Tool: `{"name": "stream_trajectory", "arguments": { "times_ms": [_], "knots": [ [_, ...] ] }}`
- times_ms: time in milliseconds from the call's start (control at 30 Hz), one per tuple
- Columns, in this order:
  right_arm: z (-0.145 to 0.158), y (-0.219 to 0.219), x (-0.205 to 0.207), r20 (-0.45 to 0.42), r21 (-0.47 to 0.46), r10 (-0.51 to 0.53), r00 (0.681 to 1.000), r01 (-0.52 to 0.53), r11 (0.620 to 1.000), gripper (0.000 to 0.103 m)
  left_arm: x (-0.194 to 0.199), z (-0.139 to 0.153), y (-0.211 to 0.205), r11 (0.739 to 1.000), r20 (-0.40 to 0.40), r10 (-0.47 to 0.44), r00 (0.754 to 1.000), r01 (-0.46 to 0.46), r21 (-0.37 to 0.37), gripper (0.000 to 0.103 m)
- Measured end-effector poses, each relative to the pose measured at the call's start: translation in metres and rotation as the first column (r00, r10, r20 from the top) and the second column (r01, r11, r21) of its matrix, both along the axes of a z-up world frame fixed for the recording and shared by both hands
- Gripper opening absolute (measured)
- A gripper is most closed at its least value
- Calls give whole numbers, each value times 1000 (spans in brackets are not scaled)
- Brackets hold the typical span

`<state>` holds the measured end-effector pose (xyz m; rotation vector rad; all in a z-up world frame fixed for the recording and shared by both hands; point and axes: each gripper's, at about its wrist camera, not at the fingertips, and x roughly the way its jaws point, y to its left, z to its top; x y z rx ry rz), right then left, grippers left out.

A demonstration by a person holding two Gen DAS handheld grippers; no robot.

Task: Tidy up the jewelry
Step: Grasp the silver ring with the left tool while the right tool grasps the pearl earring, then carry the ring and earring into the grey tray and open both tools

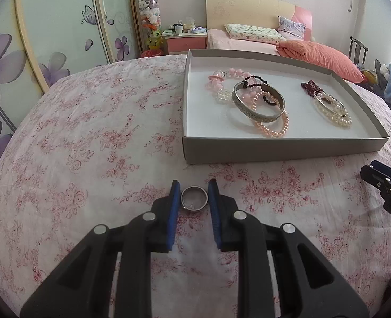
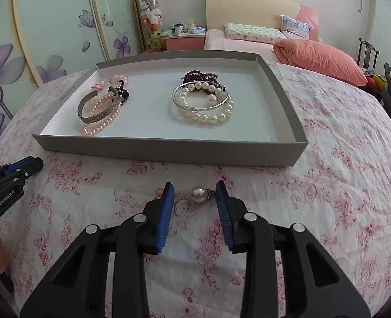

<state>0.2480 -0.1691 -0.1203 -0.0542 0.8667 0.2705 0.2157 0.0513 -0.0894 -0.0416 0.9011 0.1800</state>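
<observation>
Smooth silver ring [image 1: 194, 198] bracketed by left gripper [image 1: 194, 193] jaws, perhaps touching; glossy round pearl [image 2: 200, 193] between right gripper [image 2: 194, 193] jaws, parted.

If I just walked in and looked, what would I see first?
Probably the grey tray on the flowery bedspread, with two heaps of bracelets inside: a silver bangle with pink beads on one side, a white pearl bracelet on the other. In front of it, the left gripper straddles a silver ring, and the right gripper straddles a pearl earring.

Left gripper [image 1: 194, 189] and right gripper [image 2: 195, 190] parted (fingers low).
</observation>
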Motion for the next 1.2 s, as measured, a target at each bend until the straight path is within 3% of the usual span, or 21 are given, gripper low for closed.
{"name": "stream_trajectory", "arguments": {
  "times_ms": [67,767,933,1200],
  "knots": [
    [-1,0,0,2,-6,-8,1000,8,1000,20,0,0,0,1000,0,0,1000,0,0,22],
    [0,-1,-24,20,-79,-12,1000,14,997,17,0,1,0,1000,3,-5,1000,5,-8,22],
    [2,-10,-31,2,-29,-14,1000,14,999,16,-6,3,2,999,20,-5,1000,6,-39,22],
    [33,-23,-45,110,73,-44,993,36,997,16,-30,33,-16,997,138,-53,989,61,-52,22]
  ]
}}
